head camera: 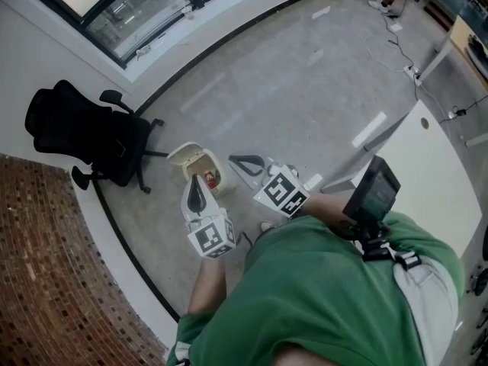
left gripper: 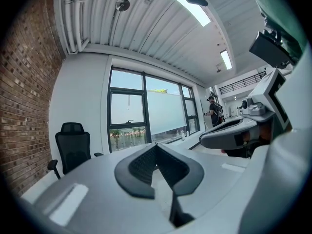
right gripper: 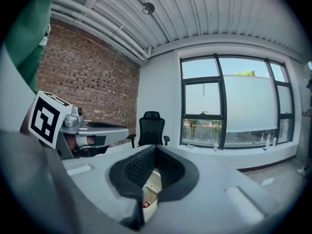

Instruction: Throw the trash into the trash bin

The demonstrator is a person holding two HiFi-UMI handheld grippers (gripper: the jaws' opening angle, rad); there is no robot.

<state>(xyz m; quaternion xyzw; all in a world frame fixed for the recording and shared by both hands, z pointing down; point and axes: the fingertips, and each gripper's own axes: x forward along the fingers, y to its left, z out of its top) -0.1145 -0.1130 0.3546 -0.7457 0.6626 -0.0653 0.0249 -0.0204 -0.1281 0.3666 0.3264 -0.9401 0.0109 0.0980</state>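
Note:
A cream trash bin (head camera: 183, 155) stands open on the grey floor in the head view, with a red piece of trash (head camera: 213, 178) inside it. My left gripper (head camera: 197, 181) hovers just over the bin's near side, shut, with nothing between its black pads. My right gripper (head camera: 235, 159) sits right of the bin, its jaws closed tip to tip and empty. In the left gripper view the left gripper (left gripper: 157, 146) points level at the window. In the right gripper view the bin (right gripper: 152, 185) shows through the gap below the right gripper (right gripper: 156, 148).
A black office chair (head camera: 85, 132) stands left of the bin by a brick wall (head camera: 46, 273). A white desk (head camera: 431, 170) is at the right, with cables on the floor beyond it. A person (left gripper: 214, 112) stands far off by the windows.

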